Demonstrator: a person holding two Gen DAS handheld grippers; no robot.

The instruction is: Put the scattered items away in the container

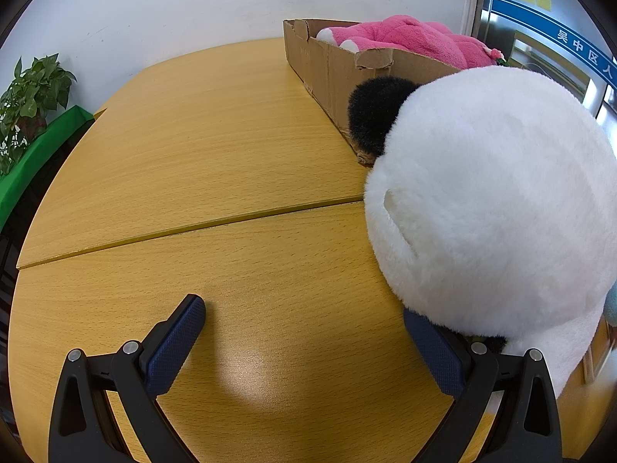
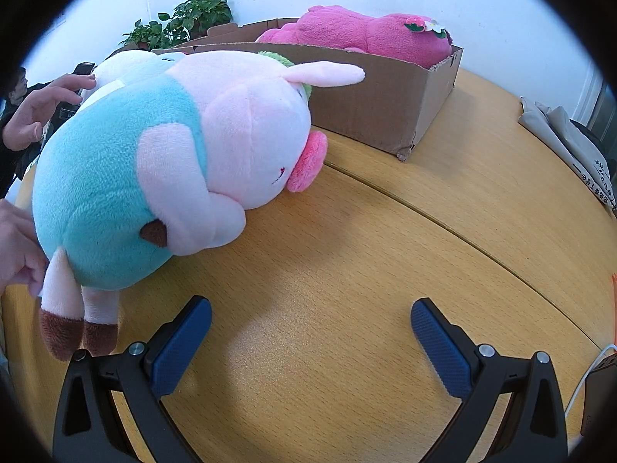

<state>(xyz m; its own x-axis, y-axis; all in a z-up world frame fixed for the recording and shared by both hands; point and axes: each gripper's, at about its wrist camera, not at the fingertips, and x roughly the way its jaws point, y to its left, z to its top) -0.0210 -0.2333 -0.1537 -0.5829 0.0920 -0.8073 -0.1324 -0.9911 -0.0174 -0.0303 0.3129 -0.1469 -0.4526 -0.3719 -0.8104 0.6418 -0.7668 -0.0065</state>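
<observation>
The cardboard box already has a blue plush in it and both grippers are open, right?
Not quite: the plush in the box is pink, not blue, as the right wrist view shows. The left gripper and right gripper are both open.

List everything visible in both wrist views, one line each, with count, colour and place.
Cardboard box: one, brown, far side of the table.
Pink plush: one, magenta, lying inside the box.
Panda plush: one, white with a black ear, on the table beside the box.
Pig plush: one, pale pink and teal, lying on its side in front of the box.
Table: one, light wood, with a seam across it.
Potted plant: one, green, by the wall.
Grey cloth: one, at the table's right edge.
Bystander's hand: one, beyond the table.
Left gripper: jaws open, empty.
Right gripper: jaws open, empty.
</observation>
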